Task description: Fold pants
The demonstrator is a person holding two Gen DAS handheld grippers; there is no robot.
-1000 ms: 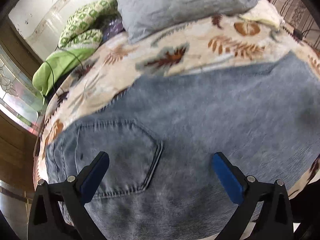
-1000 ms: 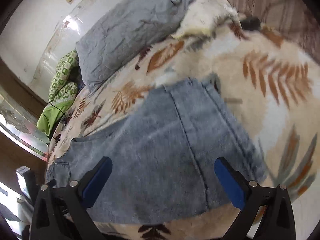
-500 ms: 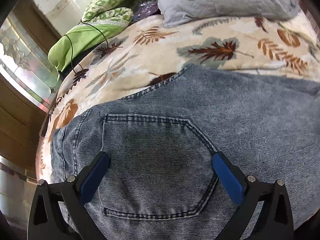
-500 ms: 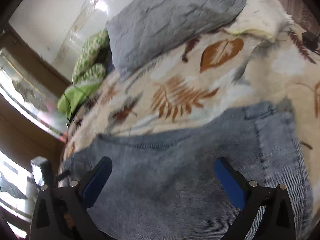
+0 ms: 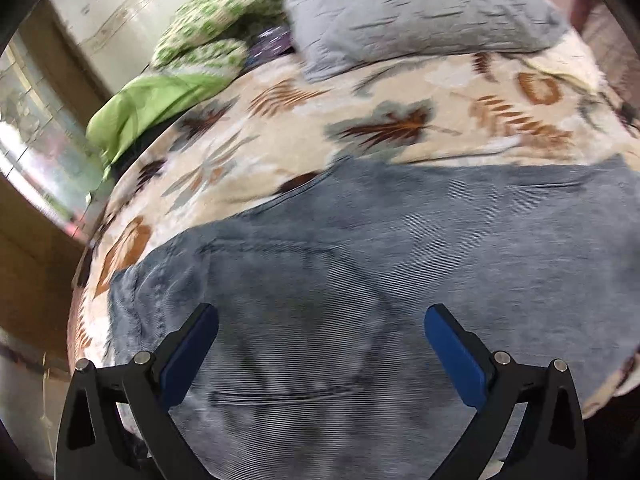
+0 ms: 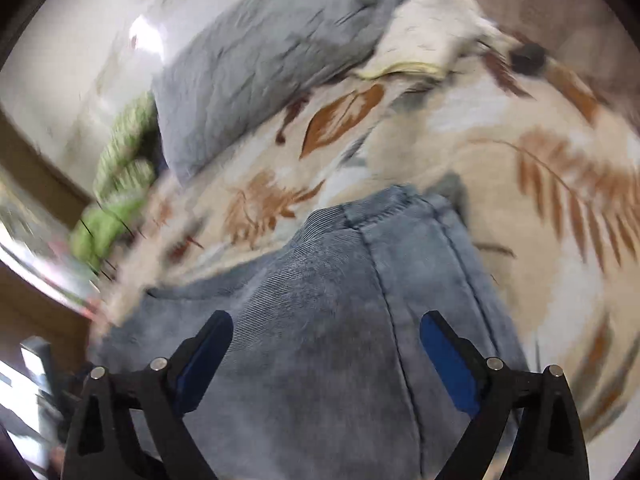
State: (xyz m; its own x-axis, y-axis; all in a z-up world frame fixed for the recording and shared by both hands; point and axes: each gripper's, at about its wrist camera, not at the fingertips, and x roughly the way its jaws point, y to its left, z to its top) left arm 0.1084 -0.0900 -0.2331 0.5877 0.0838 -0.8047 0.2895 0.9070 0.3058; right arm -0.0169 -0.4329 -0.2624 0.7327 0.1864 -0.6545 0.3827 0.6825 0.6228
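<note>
If the wide-open, empty left gripper (image 5: 320,350) and right gripper (image 6: 326,354), jaws just narrowed slightly, are closed mid-panel, the pants (image 5: 360,280) may be bunched.

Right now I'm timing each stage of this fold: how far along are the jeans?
The jeans lie flat on the leaf-print blanket, seemingly doubled leg on leg. In hand: nothing; left gripper and right gripper are open above the denim, right jaws just narrowing. Crosswise folds remain.
</note>
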